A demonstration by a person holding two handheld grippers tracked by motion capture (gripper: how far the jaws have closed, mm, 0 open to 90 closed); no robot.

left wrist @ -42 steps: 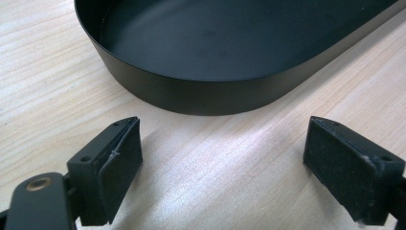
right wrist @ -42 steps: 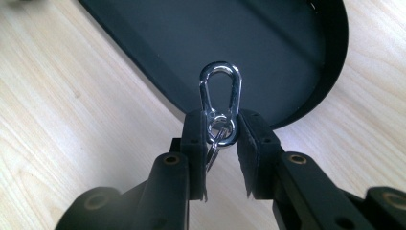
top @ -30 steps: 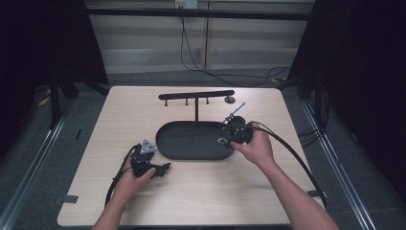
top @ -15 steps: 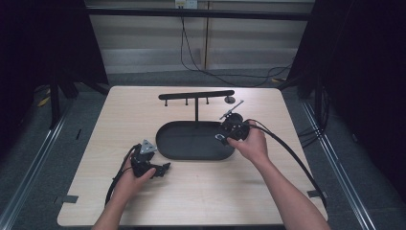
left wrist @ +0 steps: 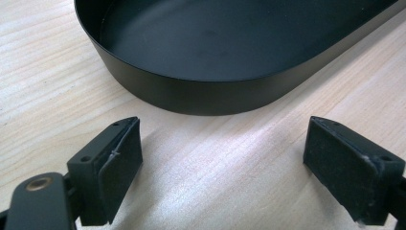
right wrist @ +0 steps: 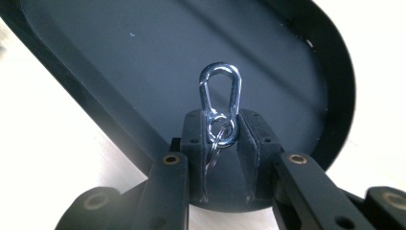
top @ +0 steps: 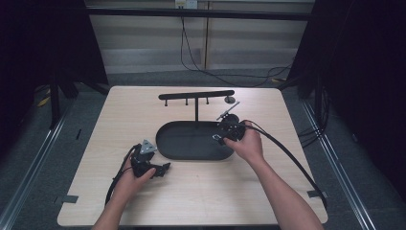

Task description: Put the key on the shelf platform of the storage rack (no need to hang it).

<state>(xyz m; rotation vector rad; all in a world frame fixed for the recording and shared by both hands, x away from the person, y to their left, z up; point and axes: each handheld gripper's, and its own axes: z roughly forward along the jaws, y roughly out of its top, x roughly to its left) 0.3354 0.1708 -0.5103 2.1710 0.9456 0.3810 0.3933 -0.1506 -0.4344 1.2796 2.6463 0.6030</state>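
Right gripper [right wrist: 221, 125] jaws clenched on snap hook [right wrist: 219, 103] over tray [right wrist: 330, 72]; lower it before releasing. Left gripper [left wrist: 222, 158] jaws released.

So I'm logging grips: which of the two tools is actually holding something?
The right tool, over the black tray: its jaws are shut on a silver snap hook. The left tool stands open over bare table, nothing between its pads.
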